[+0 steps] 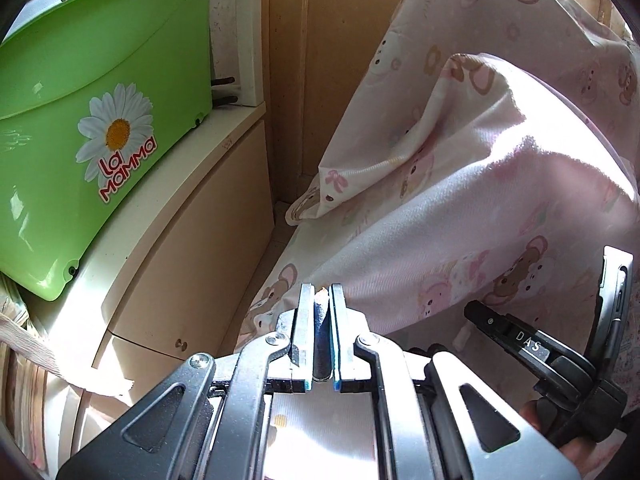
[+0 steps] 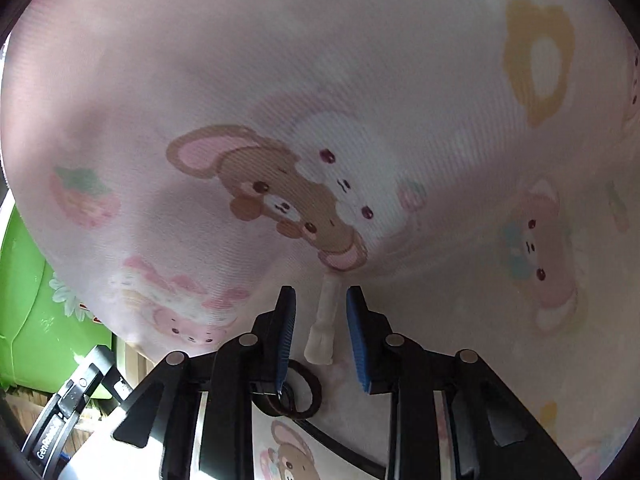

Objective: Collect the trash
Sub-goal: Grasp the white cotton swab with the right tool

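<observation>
The left gripper (image 1: 321, 294) is clamped tight on a small dark scrap (image 1: 321, 312), its tip just poking out between the pads. The right gripper (image 2: 321, 300) stands partly apart around a white tab (image 2: 323, 322) hanging from the pink bear-print fabric (image 2: 304, 120), pads not touching it. That cloth fills the space ahead of both tools. To the left, a green plastic tub (image 1: 92, 120) marked "La Mamma" rests on a cream cabinet (image 1: 180, 248)
</observation>
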### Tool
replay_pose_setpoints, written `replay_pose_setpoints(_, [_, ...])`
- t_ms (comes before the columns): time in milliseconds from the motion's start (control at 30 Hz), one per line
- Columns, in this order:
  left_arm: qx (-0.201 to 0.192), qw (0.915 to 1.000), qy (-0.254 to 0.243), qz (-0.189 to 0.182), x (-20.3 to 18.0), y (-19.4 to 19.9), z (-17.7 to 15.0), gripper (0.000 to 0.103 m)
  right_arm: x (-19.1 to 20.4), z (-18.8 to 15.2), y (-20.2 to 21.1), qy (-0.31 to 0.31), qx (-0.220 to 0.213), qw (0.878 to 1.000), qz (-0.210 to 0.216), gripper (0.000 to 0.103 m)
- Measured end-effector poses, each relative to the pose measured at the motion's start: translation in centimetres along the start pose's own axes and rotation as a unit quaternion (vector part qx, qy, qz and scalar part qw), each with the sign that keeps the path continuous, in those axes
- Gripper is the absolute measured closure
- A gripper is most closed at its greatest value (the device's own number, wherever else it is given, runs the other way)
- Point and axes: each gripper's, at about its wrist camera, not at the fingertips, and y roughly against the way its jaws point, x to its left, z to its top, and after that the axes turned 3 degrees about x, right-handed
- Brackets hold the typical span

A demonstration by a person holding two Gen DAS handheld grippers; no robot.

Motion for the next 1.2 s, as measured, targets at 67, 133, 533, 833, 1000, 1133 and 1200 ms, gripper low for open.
replay_pose_setpoints(67, [0.001, 1.0000, 0.006, 0.000, 0.3, -0.1, 0.1, 0.097, 0.1, 0.1, -0.5, -0.004, 0.001, 1.000, -0.004, 0.084])
replay_pose_setpoints(133, [0.004, 0.9999, 0.010, -0.002, 0.4, -0.1, 0.1, 0.097, 0.3, 0.3, -0.8, 0.002, -0.001, 1.000, -0.008, 0.092])
replay_pose_setpoints(533, [-0.008, 0.9987, -0.015, -0.047, -1.0, 1.1, -1.4, 0.097, 3.3, -3.5, 4.7, 0.124, -0.040, 0.991, -0.015, 0.092])
replay_pose_setpoints(833, [-0.025, 0.9975, -0.028, -0.060, -2.5, 2.6, -3.5, 0.097, 4.6, -6.3, 9.7, 0.181, -0.086, 0.980, -0.018, 0.092])
replay_pose_setpoints(1000, [-0.053, 0.9971, -0.048, -0.027, -3.7, 3.7, -5.0, 0.097, 1.4, -8.2, 12.6, 0.180, -0.077, 0.981, 0.015, 0.092])
replay_pose_setpoints(1133, [-0.073, 0.9950, -0.057, -0.038, -4.0, 5.1, -6.7, 0.095, 0.1, -10.0, 14.6, 0.209, -0.077, 0.975, 0.025, 0.092])
replay_pose_setpoints(1200, [-0.060, 0.9962, -0.028, -0.056, -3.5, 5.2, -7.5, 0.095, -0.5, -11.1, 15.1, 0.222, -0.075, 0.972, 0.022, 0.092])
